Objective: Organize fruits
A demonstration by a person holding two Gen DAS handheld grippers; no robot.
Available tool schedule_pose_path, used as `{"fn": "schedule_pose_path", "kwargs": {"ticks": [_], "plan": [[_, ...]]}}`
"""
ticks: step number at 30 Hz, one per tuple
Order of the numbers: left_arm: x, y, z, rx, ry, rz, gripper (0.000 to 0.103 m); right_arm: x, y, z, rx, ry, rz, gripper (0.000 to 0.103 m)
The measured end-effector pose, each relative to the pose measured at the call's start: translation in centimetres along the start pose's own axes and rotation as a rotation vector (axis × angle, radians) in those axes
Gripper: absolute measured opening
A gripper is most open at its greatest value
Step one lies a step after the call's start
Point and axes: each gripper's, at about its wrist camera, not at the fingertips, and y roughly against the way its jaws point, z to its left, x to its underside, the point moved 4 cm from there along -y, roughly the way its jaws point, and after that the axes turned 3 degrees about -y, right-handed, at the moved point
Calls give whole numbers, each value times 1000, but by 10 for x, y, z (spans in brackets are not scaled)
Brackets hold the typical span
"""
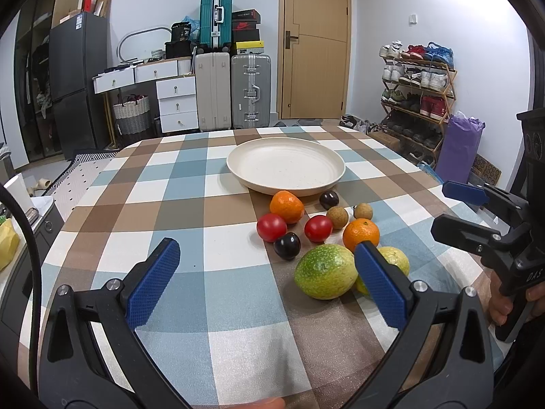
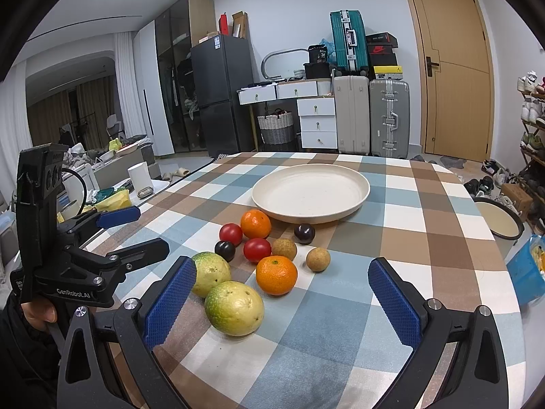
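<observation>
So here's where I'm at: both grippers are hanging low over the checked tablecloth (image 1: 211,184), both spread wide, nothing between the pads on either one.

The thing that matters for the first grab is the pair of big yellow-green fruits. In the right wrist view the nearer green fruit (image 2: 234,308) sits just ahead and a bit left of centre, almost touching my right gripper's (image 2: 281,301) left pad, with the second green fruit (image 2: 208,272) tucked right behind it, touching or nearly so. From the left gripper (image 1: 269,281) the same pair lies off to the right, and its right pad partly hides one of them. My call is the right hand is better lined up, it just needs to shift left a touch. The nearer one looks slightly oval, long axis running roughly left to right across the jaws, so I'd close along the short way.

Behind those, all loose on the cloth: 2 oranges (image 2: 276,274), 2 red tomatoes (image 2: 257,250), 2 dark plums (image 2: 304,233) and 2 small brown longan-looking ones (image 2: 318,259), bunched close, a few nearly touching.

Container-wise there's 1 cream plate (image 2: 357,179) just past the cluster, and it holds nothing so far. The far orange (image 2: 255,223) sits right by its rim. So sorting hasn't started, I reckon.
</observation>
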Motion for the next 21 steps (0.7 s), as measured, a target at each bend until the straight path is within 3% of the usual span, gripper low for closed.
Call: {"fn": "schedule_pose_path", "kwargs": {"ticks": [21], "plan": [[2,2,0,1,2,4,102,0,-1,1,1,4,0,103]]}}
